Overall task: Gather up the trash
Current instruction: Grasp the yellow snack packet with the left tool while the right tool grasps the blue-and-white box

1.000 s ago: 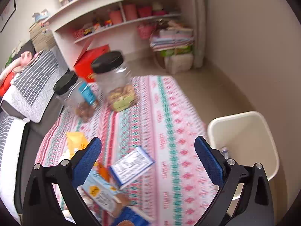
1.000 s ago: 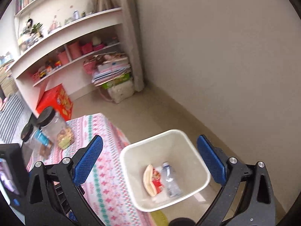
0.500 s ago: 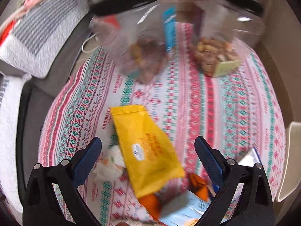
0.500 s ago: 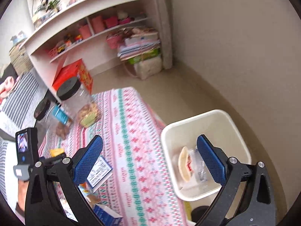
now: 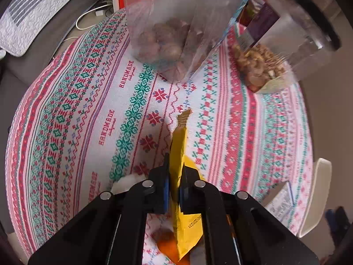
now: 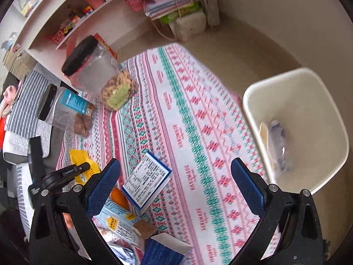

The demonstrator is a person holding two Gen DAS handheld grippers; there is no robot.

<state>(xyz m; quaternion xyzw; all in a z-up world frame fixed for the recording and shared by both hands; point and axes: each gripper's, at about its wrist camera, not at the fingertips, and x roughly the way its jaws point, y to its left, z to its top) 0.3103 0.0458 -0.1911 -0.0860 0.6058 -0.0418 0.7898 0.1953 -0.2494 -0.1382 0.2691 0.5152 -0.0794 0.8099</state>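
Hard to make out: jar tops cut off at the upper edge of the left wrist view, lids blurred there. Lower end of the yellow wrapper [image 5: 181,165] hidden behind the left gripper's black frame. A white crumpled scrap [image 5: 128,182] only peeking out left of that frame; an orange piece [image 5: 168,248] half covered beneath it. Contents of the bin [image 6: 326,101] dim: a pale wrapper and a clear bottle [image 6: 279,141], blurred. Bottom-left clutter in the right wrist view partly masked by the gripper's frame.

Left gripper [image 5: 174,190]: jaws closing, nearly together, blue pads pinching the yellow wrapper, folded upright between them, its torn tip poking forward past the fingertips. Pointing steeply down at the patterned tablecloth [image 5: 88,110]. Well ahead of it, two clear jars: nut jar [image 5: 163,44] to the front, second jar [image 5: 262,66] front-right.

Right gripper [image 6: 176,187]: jaws wide apart, nothing between the pads, touching nothing. Angled downward over the tablecloth. Just ahead of its left finger, a blue-edged box [image 6: 146,182] lying label up. Below that, near the frame, a light-blue packet [image 6: 119,220] and a dark-blue carton [image 6: 163,251], cut off by the lower edge. Bin standing off the table edge, front-right of the right finger. Far left of this gripper, the yellow wrapper again, under the left gripper's dark body.
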